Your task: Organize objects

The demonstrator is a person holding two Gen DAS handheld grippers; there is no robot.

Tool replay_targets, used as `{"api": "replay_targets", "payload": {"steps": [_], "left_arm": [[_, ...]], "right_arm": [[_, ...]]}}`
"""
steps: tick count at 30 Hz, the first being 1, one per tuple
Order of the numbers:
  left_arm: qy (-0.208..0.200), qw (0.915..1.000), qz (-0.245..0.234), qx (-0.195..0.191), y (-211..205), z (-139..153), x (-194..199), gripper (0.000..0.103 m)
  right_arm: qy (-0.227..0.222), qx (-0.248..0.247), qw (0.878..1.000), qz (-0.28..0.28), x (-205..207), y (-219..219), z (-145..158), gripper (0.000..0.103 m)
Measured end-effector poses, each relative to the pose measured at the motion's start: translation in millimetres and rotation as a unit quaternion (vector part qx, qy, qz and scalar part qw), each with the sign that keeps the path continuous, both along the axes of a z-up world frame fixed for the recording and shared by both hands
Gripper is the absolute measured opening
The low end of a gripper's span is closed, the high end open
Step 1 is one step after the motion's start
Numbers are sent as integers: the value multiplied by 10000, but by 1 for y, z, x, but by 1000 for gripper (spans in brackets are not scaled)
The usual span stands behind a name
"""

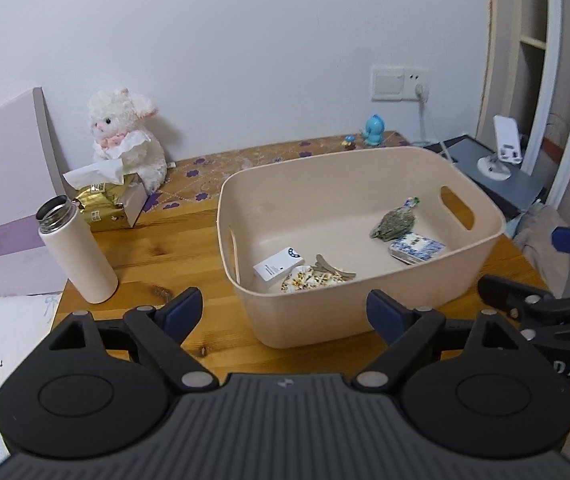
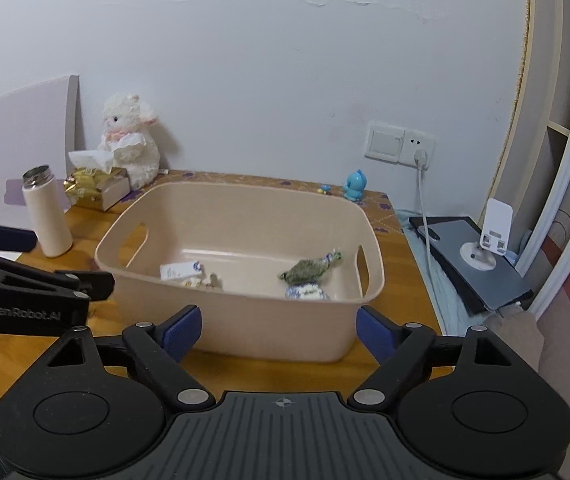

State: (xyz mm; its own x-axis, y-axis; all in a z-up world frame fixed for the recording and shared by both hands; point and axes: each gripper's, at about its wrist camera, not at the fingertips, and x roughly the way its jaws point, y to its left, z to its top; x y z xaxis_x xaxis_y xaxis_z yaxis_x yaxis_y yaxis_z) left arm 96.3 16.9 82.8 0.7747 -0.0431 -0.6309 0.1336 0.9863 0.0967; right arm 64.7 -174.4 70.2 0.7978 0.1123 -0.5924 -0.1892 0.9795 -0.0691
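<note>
both grippers hover before a beige bin (image 1: 365, 168) on the wooden worktop (image 1: 157, 248).
left gripper (image 1: 284, 312) and right gripper (image 2: 278, 330) have jaws wide apart, empty. at frame centre the bin holds a white card (image 1: 277, 268), floral pouch (image 1: 309, 279), green bundle (image 1: 393, 224) and blue-white packet (image 1: 417, 249); a white flask (image 1: 77, 252) stands at left.

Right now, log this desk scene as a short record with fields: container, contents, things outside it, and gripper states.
container: beige plastic bin with cut-out handles, upright on the wooden desk
contents: white card box, floral fabric pouch, green sachet, blue-and-white patterned packet
outside, left: lidless cream steel bottle, gold tissue box, white plush lamb
outside, rear: blue toy figure
left hand-held gripper: open, empty
right hand-held gripper: open, empty
</note>
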Motion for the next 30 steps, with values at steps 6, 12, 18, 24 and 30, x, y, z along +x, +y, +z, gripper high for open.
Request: {"api": "replay_targets", "payload": {"steps": [6, 12, 18, 24, 30], "left_arm": [[-165, 9998, -54, 52, -4, 5, -40, 90], [-123, 9998, -120, 34, -8, 5, -76, 90], [-253, 9996, 41, 143, -8, 5, -107, 90], [-238, 9997, 54, 33, -6, 0, -136, 92], [-233, 9997, 9, -62, -5, 0, -157, 94]], "right_arm": [[14, -86, 10000, 3, -31, -7, 3, 87], [-88, -42, 10000, -16, -63, -15, 8, 90], [-125, -24, 9999, 59, -93, -17, 8, 93], [-30, 32, 9999, 150, -116, -18, 3, 93], [-105, 205, 9996, 188, -137, -20, 6, 95]]}}
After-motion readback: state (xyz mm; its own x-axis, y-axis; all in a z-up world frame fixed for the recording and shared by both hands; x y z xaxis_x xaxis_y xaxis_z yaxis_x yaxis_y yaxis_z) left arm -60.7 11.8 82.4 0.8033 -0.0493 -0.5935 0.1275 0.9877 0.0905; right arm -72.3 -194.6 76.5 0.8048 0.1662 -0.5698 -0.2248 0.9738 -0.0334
